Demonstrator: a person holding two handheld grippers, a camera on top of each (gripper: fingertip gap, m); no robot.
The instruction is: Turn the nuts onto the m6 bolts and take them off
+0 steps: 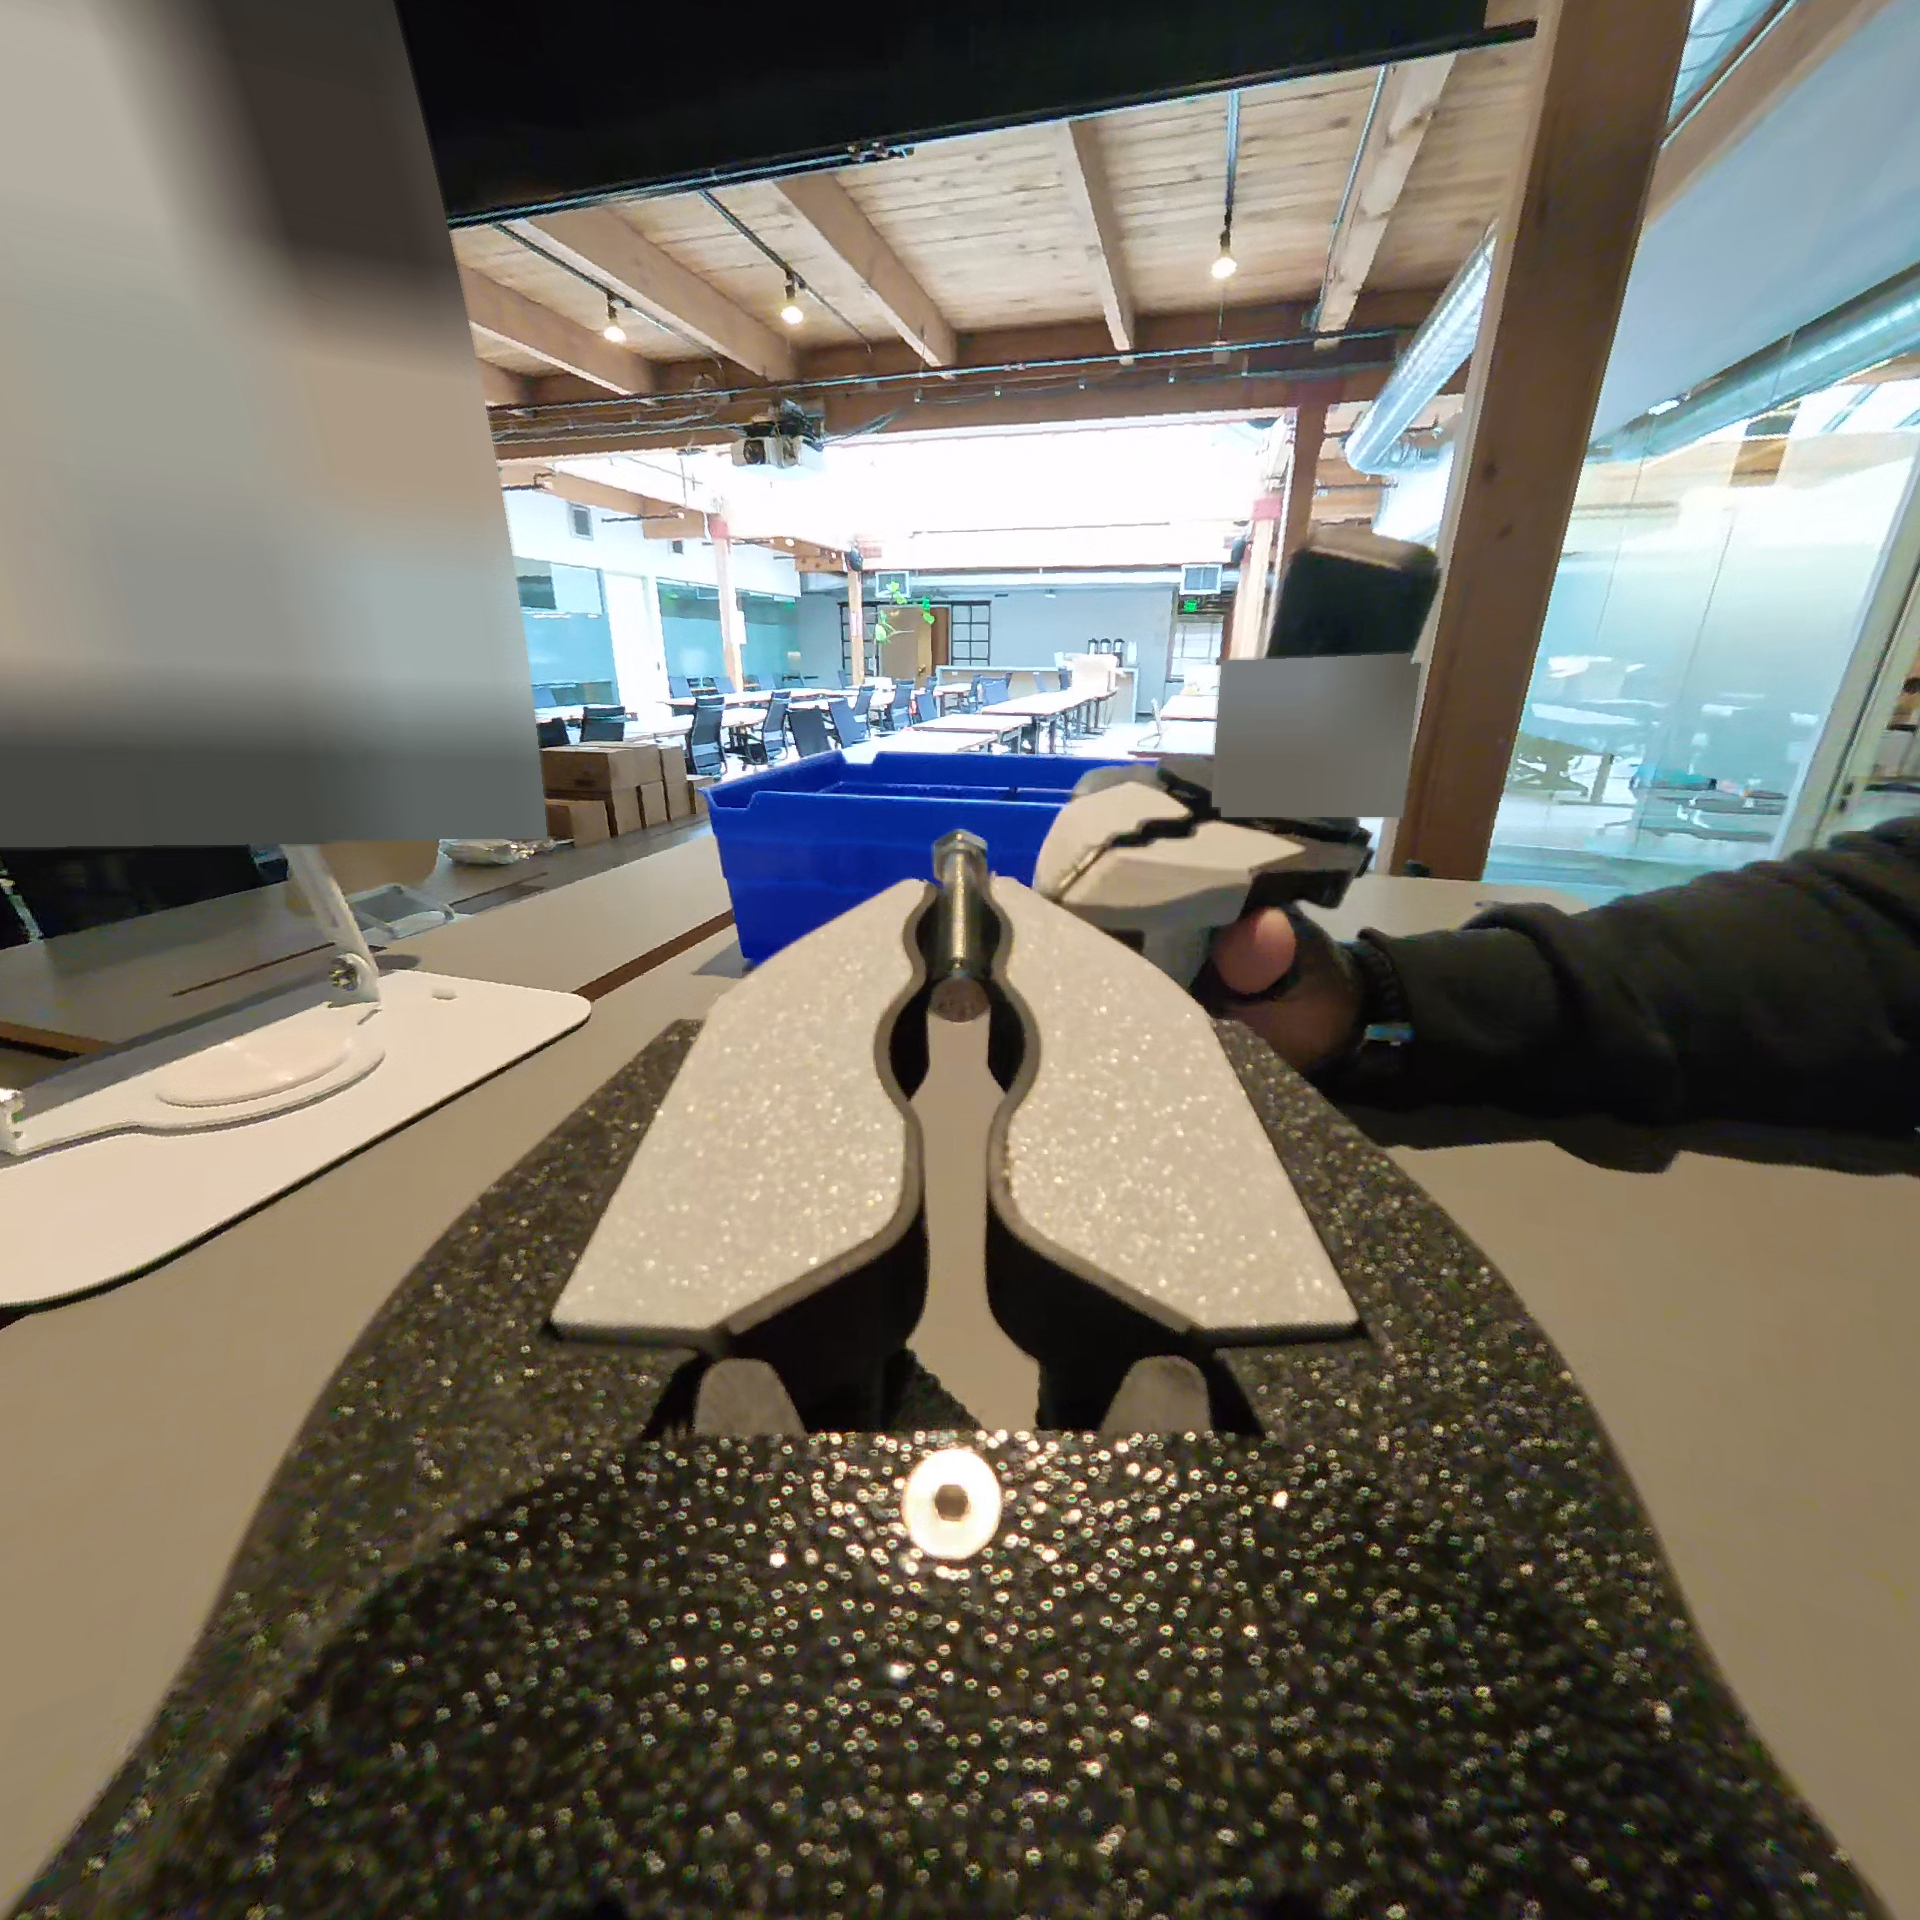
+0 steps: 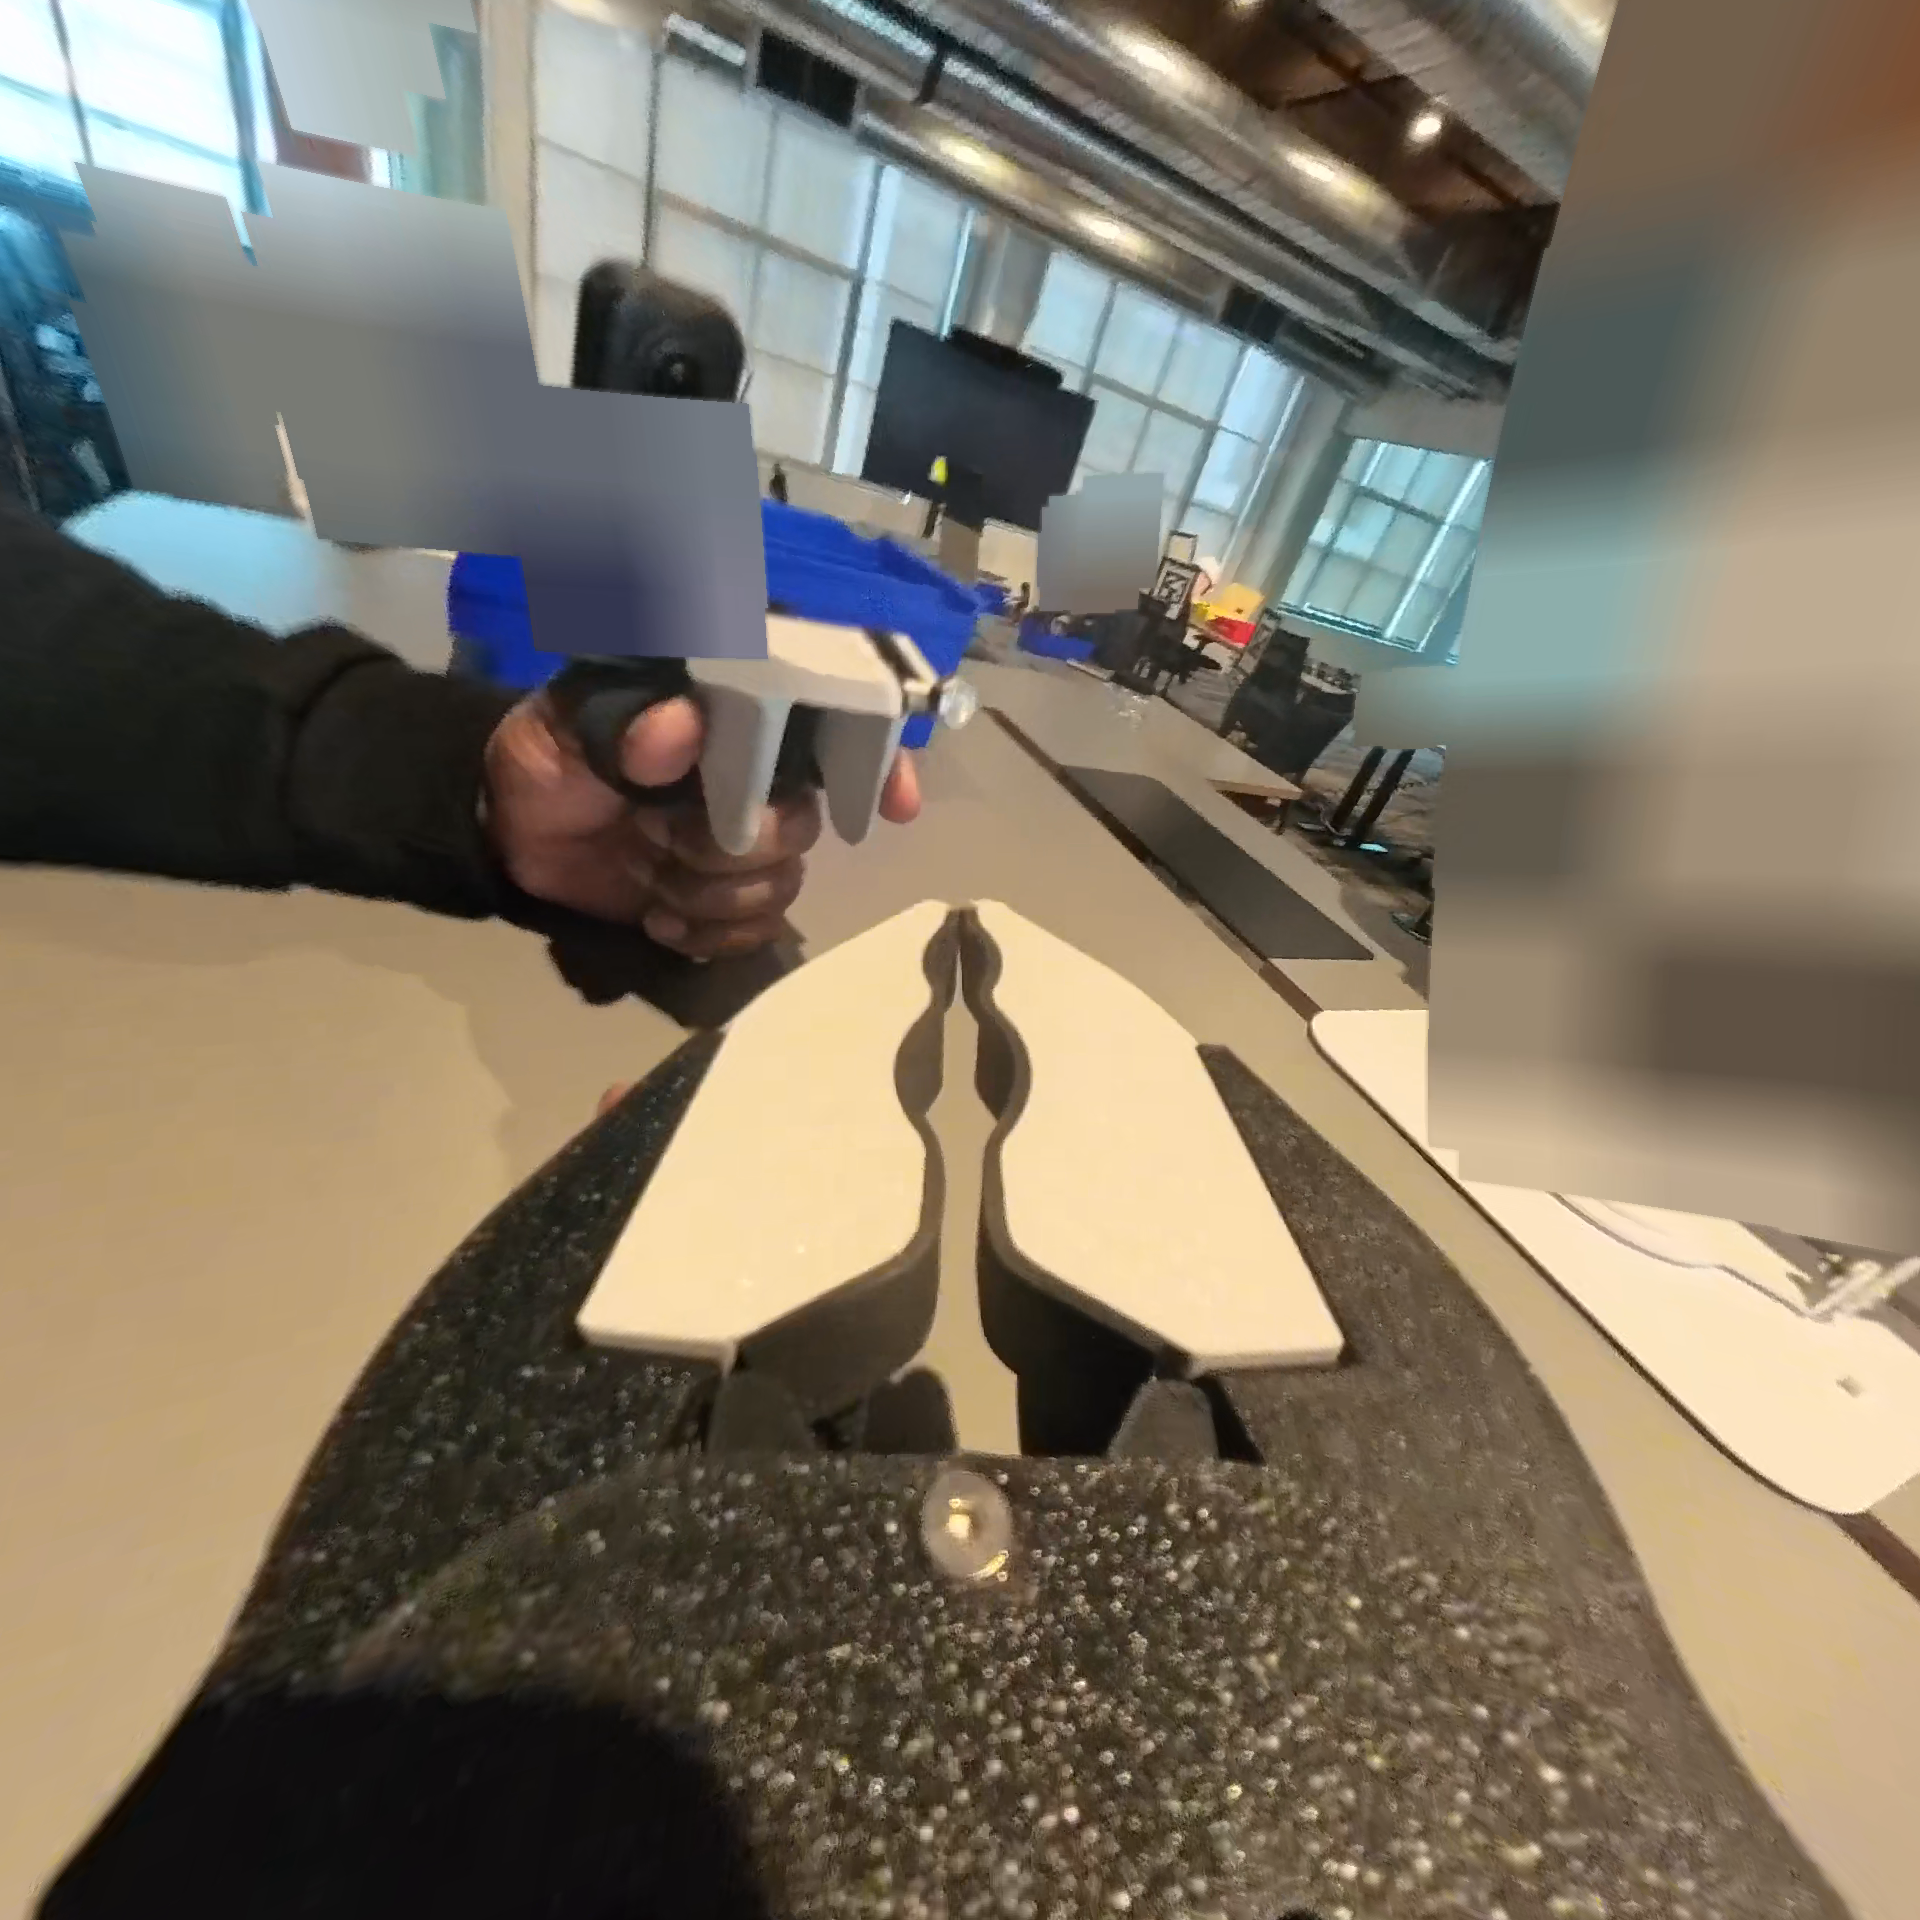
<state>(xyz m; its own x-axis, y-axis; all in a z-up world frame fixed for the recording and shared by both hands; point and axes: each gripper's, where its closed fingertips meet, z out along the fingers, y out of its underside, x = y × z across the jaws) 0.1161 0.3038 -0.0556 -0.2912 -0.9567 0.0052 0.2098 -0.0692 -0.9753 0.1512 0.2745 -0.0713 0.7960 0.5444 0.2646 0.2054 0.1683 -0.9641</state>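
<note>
Left wrist view shows the left tongs [image 1: 961, 935] clenched on a steel bolt [image 1: 961, 914]. The bolt lies lengthwise in the groove between the two grey fingers [image 1: 790, 1101], its plain end toward the camera and its head poking out just past the fingertips. No nut is visible on the part of the bolt that shows. Beyond the tips a blue bin [image 1: 862, 842] stands on the grey table [image 1: 312, 1455], toward its far edge. The right tongs [image 1: 1081, 862] hang just right of the bolt head, close beside it and tilted; whether they touch it cannot be told. A hand [image 1: 1288, 987] in a dark sleeve [image 1: 1662, 997] grips their handle. A white stand base [image 1: 260, 1091] rests on the table at the left.

The right wrist view is blurred by motion. The right tongs [image 2: 961, 920] are pressed together at the tips, and nothing can be made out between them. Ahead and to the left, the left tongs [image 2: 914, 675] are held above the table [image 2: 260, 1143] by a hand [image 2: 644, 831], with the bolt [image 2: 940, 698] sticking out of their tips toward the right. The bolt is well clear of the right tongs here, above and beyond them. The bin [image 2: 883, 592] sits behind the left tongs.
</note>
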